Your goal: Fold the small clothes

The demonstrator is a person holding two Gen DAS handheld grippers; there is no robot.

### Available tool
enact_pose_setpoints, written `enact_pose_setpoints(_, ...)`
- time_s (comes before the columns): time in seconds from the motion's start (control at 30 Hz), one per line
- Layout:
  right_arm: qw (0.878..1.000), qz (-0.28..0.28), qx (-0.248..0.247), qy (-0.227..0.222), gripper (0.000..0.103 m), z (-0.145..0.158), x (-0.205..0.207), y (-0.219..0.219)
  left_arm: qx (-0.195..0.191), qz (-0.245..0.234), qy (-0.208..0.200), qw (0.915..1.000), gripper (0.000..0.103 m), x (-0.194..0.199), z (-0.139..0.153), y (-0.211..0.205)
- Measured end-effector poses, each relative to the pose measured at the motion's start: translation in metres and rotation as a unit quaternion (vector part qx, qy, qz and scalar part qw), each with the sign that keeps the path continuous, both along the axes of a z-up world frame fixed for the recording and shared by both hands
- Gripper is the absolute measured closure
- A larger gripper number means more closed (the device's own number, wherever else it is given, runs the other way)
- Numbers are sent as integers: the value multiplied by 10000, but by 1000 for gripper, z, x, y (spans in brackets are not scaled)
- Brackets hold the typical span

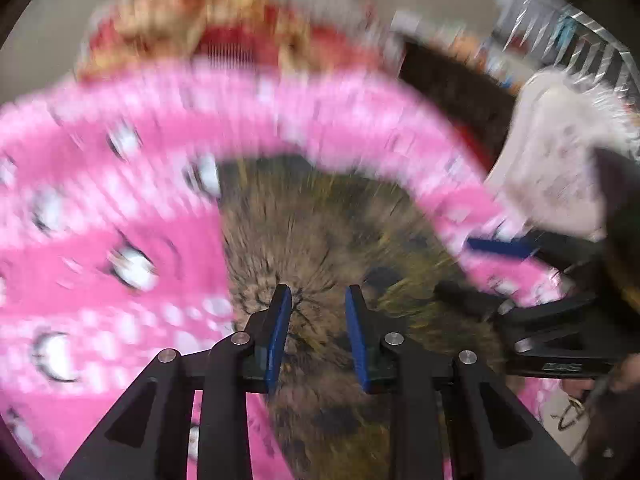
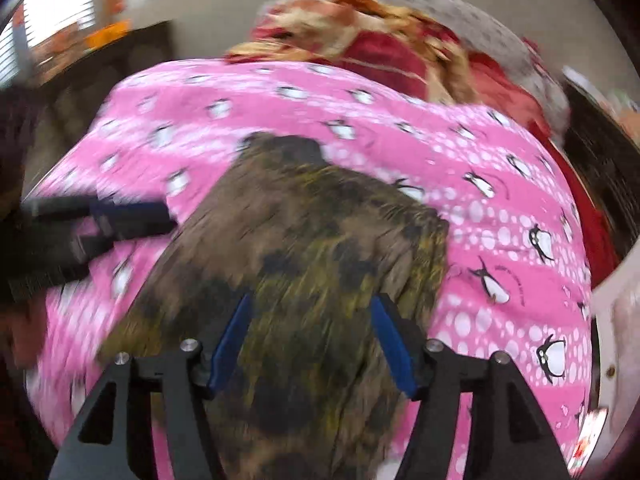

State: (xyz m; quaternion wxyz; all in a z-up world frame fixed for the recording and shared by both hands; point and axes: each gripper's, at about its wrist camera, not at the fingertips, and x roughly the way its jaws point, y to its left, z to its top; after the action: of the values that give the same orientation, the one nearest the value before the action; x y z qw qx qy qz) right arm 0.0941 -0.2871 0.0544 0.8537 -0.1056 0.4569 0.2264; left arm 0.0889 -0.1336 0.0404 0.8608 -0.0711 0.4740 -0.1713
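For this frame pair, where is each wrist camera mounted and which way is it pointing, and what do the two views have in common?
Left wrist view: sits behind the left gripper, facing down its open blue fingers onto the camouflage garment; the right gripper enters at right.
Right wrist view: sits behind the right gripper, jaws open over the camouflage garment; the left gripper enters at left.
Shared: the camouflage garment lying on the pink penguin-print fabric, the red and tan cloth pile beyond, and motion blur in both.

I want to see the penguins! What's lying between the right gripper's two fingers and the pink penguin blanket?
In the right wrist view, the right gripper sits open over a brown camouflage garment. That garment covers the stretch; the pink penguin blanket shows around it.
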Motion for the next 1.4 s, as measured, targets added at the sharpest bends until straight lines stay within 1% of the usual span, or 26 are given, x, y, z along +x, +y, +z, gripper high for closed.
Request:
enact_pose_setpoints(0.03, 9996, -96, -188, 175, 37, -14, 15, 4, 140, 1, 380, 9992, 97, 9, -18, -4)
enact_pose_setpoints(0.07, 9975, -139, -502, 480, 36, -34, 26, 7, 203, -69, 132, 9997, 96, 6, -17, -7)
enact_pose_setpoints(0.1, 9935, -186, -719, 863, 34, -54, 34, 4, 277, -138, 65, 9995, 96, 4, -11, -9)
enact_pose_setpoints(0.13, 9947, -264, -461, 884, 32, -54, 37, -2, 310, -180, 70, 9993, 96, 2, -6, -10)
enact_pose_setpoints(0.17, 9944, -398, -254, 941, 32, -47, 39, -9, 189, -195, 44, 9996, 96, 1, 2, -7)
enact_pose_setpoints(0.2, 9938, -527, -291, 936, 32, -40, 41, -12, 3, -149, -88, 9999, 96, 3, 9, -2)
enact_pose_setpoints(0.27, 9946, -767, -339, 619, 32, -22, 44, -14, -83, 101, -403, 9991, 96, 12, 26, 3)
enact_pose_setpoints(0.33, 9942, -1044, -22, 246, 32, -1, 53, -15, -195, 392, -560, 9975, 96, 32, 35, 4)
enact_pose_setpoints(0.37, 9909, -1326, 199, 74, 32, 7, 60, -17, -261, 530, -563, 9967, 96, 44, 36, 2)
enact_pose_setpoints(0.4, 9874, -1556, 302, -8, 32, 9, 66, -17, -345, 652, -540, 9958, 96, 57, 36, 0)
enact_pose_setpoints(0.47, 9779, -2046, 433, -51, 32, 4, 83, -17, -584, 974, -470, 9924, 95, 76, 29, -5)
enact_pose_setpoints(0.53, 9696, -2407, 411, 155, 32, -19, 103, -19, -660, 1309, -330, 9886, 92, 86, 13, -7)
enact_pose_setpoints(0.57, 9681, -2492, 212, 158, 32, -39, 113, -19, -588, 1388, -308, 9881, 92, 91, 4, -8)
enact_pose_setpoints(0.6, 9685, -2485, 54, 138, 31, -53, 117, -20, -515, 1325, -373, 9891, 92, 91, -6, -11)
enact_pose_setpoints(0.63, 9697, -2436, 32, 187, 29, -68, 119, -24, -454, 1249, -505, 9898, 92, 89, -16, -13)
enact_pose_setpoints(0.67, 9654, -2520, 545, 402, 28, -76, 122, -40, -499, 1270, -647, 9885, 92, 84, -22, -14)
enact_pose_setpoints(0.7, 9613, -2585, 851, 439, 22, -76, 123, -49, -614, 1321, -723, 9867, 92, 81, -21, -11)
enact_pose_setpoints(0.73, 9588, -2585, 1036, 568, 21, -81, 124, -55, -662, 1342, -700, 9863, 92, 81, -22, -9)
enact_pose_setpoints(0.77, 9576, -2577, 1152, 575, 20, -82, 125, -57, -702, 1350, -665, 9861, 92, 82, -24, -8)
enact_pose_setpoints(0.87, 9581, -2581, 1123, 526, 17, -84, 126, -56, -812, 1386, -661, 9848, 92, 82, -26, -6)
enact_pose_setpoints(1.03, 9556, -2621, 1254, 484, 17, -86, 123, -57, -500, 1445, -725, 9856, 92, 84, -24, -16)
enact_pose_setpoints(1.2, 9574, -2630, 1102, 464, 17, -86, 128, -54, -358, 1472, -725, 9858, 92, 87, -26, -20)
enact_pose_setpoints(1.3, 9577, -2604, 1093, 553, 16, -85, 129, -55, -292, 1401, -605, 9879, 87, 92, -20, -23)
enact_pose_setpoints(1.33, 9578, -2571, 1124, 621, 16, -85, 129, -56, -232, 1198, -433, 9916, 85, 94, -12, -23)
enact_pose_setpoints(1.37, 9571, -2492, 1245, 795, 17, -81, 129, -59, -164, 989, -234, 9947, 84, 94, -3, -21)
enact_pose_setpoints(1.4, 9594, -2256, 1310, 1076, 20, -73, 128, -65, -190, 783, -72, 9967, 83, 91, 6, -17)
